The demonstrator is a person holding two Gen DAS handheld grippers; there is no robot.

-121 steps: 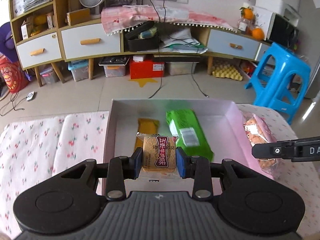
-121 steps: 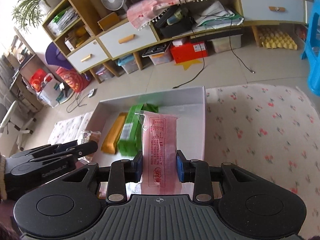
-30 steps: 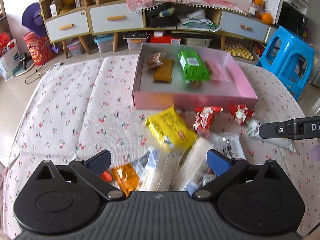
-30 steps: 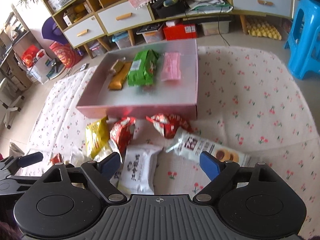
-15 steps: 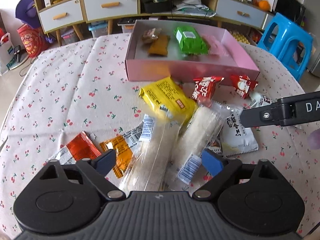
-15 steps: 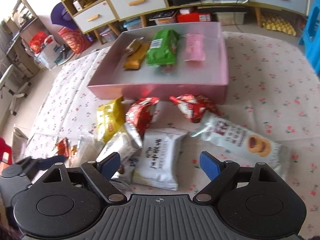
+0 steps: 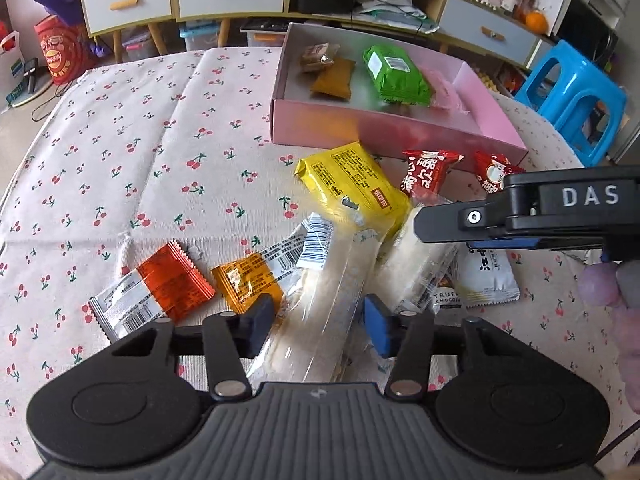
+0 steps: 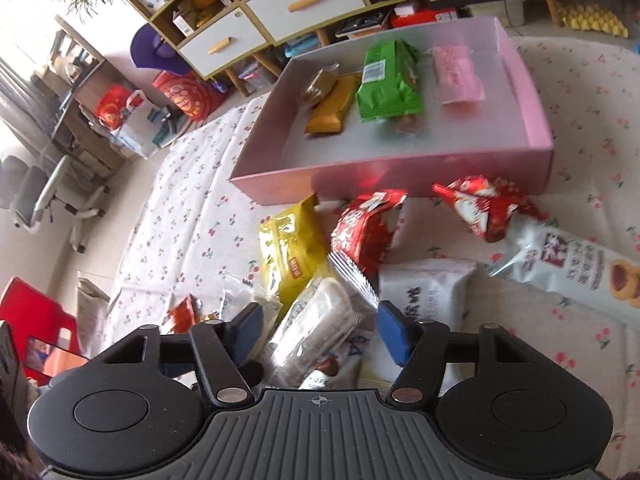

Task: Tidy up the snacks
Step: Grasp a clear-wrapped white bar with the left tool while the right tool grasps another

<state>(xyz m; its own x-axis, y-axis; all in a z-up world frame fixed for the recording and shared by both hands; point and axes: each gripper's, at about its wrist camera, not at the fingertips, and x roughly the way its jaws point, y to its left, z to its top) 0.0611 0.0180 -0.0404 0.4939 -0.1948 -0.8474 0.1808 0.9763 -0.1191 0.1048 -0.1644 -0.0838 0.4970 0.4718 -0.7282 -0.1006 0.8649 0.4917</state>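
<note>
My left gripper [image 7: 318, 330] is closing around a long clear-wrapped white bar [image 7: 320, 312]; my right gripper [image 8: 318, 336] is closing around its twin [image 8: 320, 320]; both go to the pink cardboard box [image 7: 384, 130] at twelve o'clock.

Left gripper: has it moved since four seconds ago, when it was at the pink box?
Yes. The left gripper has backed away from the pink box, now closing around a clear long packet in the pile.

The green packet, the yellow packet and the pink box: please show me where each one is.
green packet [image 7: 396, 76], left wrist view, middle of its top face
yellow packet [image 7: 352, 184], left wrist view, centre of its printed face
pink box [image 8: 400, 178], right wrist view, near outer wall
</note>
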